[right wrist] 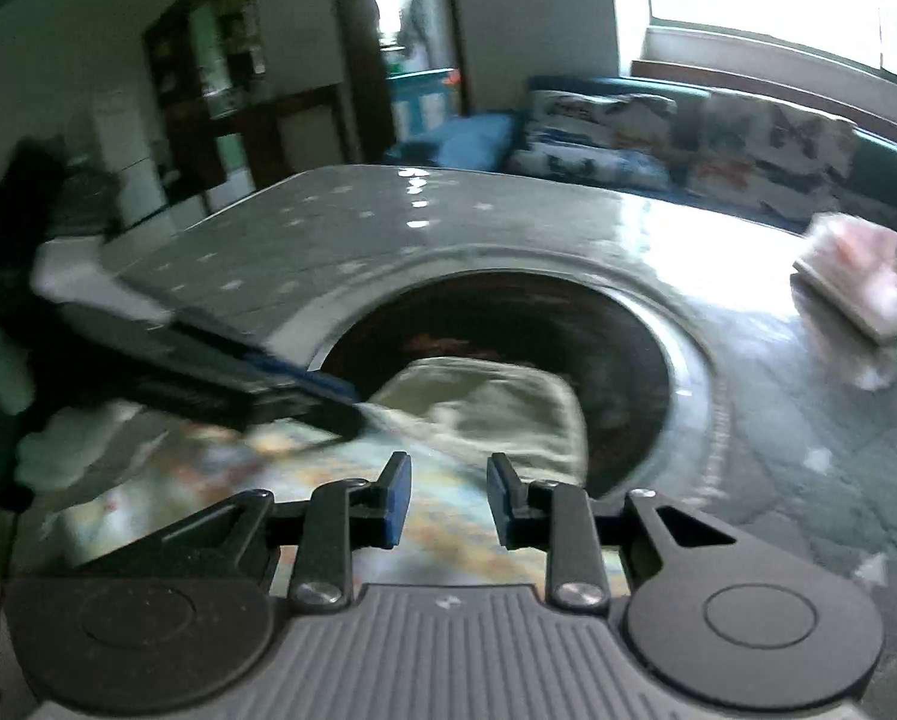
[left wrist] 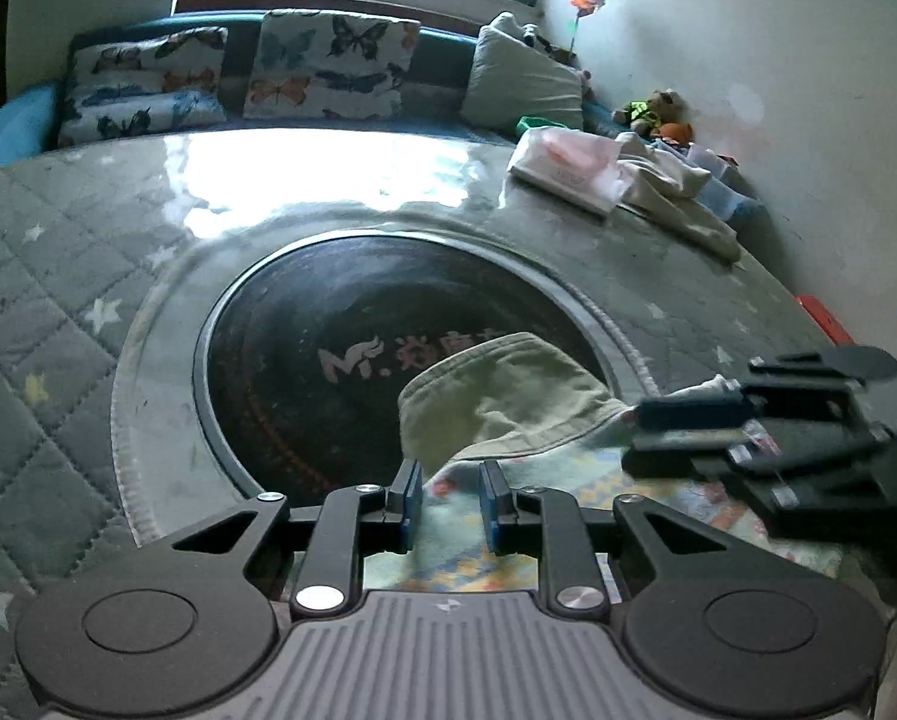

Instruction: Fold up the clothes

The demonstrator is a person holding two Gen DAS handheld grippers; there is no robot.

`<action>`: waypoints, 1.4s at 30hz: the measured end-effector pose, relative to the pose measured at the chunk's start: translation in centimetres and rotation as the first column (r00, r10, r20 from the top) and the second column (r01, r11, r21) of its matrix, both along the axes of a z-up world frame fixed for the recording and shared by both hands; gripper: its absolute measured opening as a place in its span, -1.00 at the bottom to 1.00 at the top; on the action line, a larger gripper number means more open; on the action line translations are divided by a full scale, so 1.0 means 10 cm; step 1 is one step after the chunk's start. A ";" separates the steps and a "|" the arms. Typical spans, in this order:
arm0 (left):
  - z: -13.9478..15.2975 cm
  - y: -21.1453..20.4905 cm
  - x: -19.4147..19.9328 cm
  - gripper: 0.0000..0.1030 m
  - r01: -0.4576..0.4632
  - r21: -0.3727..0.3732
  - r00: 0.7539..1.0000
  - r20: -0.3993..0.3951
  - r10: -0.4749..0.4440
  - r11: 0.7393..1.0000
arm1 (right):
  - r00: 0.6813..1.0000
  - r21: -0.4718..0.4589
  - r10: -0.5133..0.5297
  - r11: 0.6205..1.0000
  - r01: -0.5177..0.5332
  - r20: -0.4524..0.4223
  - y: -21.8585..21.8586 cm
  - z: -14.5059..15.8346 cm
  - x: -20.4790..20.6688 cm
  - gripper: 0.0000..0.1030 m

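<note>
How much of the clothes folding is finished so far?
Done: a folded pink-and-white stack sits at the table's far side. In hand: a patterned garment with an olive part lies partly over the dark round inset; both hand-held grippers, left and right, are open over it. Left: a crumpled beige piece beside the stack.

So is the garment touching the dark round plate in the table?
Touching: in the left wrist view the garment drapes directly over the round plate, no gap.
</note>
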State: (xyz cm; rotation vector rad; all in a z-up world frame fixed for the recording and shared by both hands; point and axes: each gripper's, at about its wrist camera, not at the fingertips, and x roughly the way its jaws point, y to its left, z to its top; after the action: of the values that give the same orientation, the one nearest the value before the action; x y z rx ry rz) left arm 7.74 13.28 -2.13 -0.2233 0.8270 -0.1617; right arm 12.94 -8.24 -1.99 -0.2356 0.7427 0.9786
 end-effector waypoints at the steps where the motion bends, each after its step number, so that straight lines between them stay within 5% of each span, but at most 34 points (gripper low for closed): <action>1: -0.01 0.01 0.00 -0.55 -0.005 -0.004 1.000 -0.003 0.005 1.000 | 1.000 0.003 0.017 1.000 -0.017 0.002 0.02 0.01 -0.04 -0.49; 12: -0.05 0.03 -0.04 -0.53 -0.029 -0.010 1.000 0.002 0.029 1.000 | 0.991 -0.011 0.118 0.993 -0.118 0.056 0.08 0.04 -0.56 -0.47; 17: 0.13 -0.07 -0.23 -0.57 -0.040 0.023 0.997 0.071 0.038 0.999 | 0.978 -0.022 0.187 0.982 -0.186 0.091 0.10 0.05 -0.88 -0.47; 23: 0.22 -0.25 -0.56 -0.57 -0.012 -0.037 0.993 0.120 0.017 0.999 | 0.968 0.004 0.243 0.970 -0.244 0.062 0.06 0.06 -1.14 -0.47; 29: 0.05 -0.25 -0.75 -0.57 -0.043 -0.098 0.995 0.088 0.051 0.994 | 0.985 0.045 0.167 0.985 -0.169 0.037 -0.18 0.11 -1.17 -0.47; 42: -0.06 -0.05 -1.15 -0.55 -0.131 -0.092 0.985 0.097 0.140 0.987 | 0.999 -0.012 -0.025 1.000 0.025 0.024 -0.85 0.08 -1.13 -0.46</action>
State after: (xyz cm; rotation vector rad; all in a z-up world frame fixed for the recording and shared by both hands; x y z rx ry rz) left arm -3.77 12.76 -2.75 -0.3481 0.7000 -0.0799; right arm 1.68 -16.71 -1.22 -0.2477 0.7279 0.9461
